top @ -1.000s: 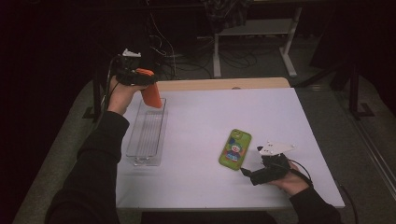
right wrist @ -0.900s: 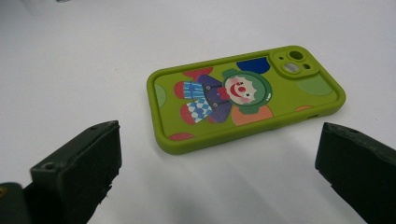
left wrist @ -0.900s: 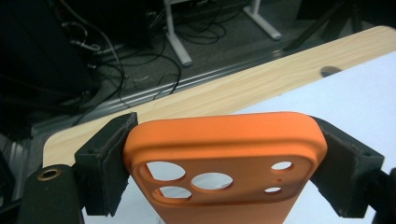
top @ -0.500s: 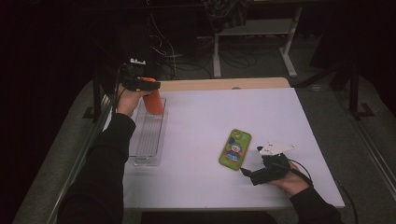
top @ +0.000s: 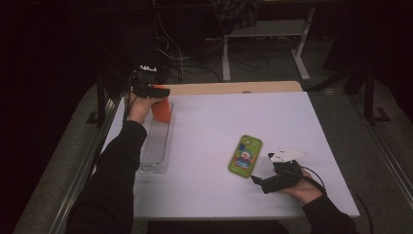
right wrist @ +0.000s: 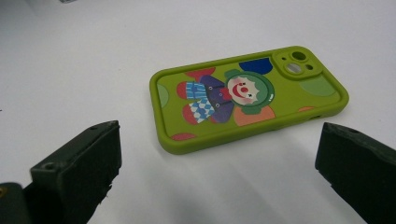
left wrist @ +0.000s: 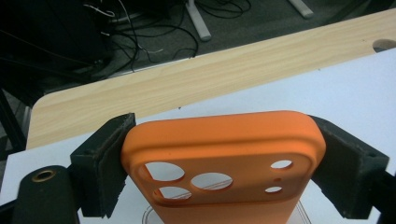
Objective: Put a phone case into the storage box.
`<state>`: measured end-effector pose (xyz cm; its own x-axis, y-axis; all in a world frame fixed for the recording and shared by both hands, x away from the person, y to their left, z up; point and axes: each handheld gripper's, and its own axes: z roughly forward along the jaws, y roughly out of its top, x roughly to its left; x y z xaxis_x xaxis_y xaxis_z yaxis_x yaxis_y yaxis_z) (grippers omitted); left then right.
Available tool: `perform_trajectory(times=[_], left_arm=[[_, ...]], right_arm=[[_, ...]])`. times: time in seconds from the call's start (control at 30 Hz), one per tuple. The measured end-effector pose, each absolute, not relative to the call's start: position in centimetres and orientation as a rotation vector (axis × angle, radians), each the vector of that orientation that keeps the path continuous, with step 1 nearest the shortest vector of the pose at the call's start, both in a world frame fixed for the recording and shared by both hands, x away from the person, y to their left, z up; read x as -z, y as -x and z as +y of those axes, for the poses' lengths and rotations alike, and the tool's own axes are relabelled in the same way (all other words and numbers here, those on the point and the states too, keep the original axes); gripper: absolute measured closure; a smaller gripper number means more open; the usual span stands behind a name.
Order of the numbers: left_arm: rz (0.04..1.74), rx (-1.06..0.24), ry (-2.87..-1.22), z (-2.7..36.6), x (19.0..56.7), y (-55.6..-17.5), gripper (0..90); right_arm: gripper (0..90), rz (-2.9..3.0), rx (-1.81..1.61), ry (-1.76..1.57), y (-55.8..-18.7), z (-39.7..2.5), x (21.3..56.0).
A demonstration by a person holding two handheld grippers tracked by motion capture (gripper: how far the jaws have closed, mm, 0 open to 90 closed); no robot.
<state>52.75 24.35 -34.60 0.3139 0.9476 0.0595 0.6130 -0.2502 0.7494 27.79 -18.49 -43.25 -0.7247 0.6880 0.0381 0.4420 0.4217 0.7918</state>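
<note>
Here the left gripper (left wrist: pixel 219 158) has its jaws clamped on the two long edges of the orange case (left wrist: pixel 223 161), which it holds upright over the far end of the clear tray (top: pixel 157 146). To seat it well, I would keep the squeeze even, hold the case square to the tray walls, lower it straight, and release only once its bottom edge rests inside. The right gripper (right wrist: pixel 219 163), jaws wide apart, waits just beside the green case (right wrist: pixel 247 95) lying flat on the table (top: pixel 214 122); it should stay clear.
</note>
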Motion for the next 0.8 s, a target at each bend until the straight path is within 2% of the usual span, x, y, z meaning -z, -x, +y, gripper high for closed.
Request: perform_trajectory(times=[0.17, 0.5, 0.8], left_arm=[[1.380, -0.731, -1.956, 23.9, 34.8, -52.8, 12.7], [1.393, -0.736, -1.918, 24.0, 34.9, -53.2, 0.0], [1.349, -0.751, -1.897, 24.9, 33.7, -52.8, 0.0]], right_arm=[[0.0, 2.391, -1.199, -0.997, -27.7, -18.4, 43.2], [0.0, 2.390, -1.201, -0.982, -27.7, -18.5, 43.2], [0.0, 2.388, -1.202, -0.972, -27.8, -18.4, 43.2]])
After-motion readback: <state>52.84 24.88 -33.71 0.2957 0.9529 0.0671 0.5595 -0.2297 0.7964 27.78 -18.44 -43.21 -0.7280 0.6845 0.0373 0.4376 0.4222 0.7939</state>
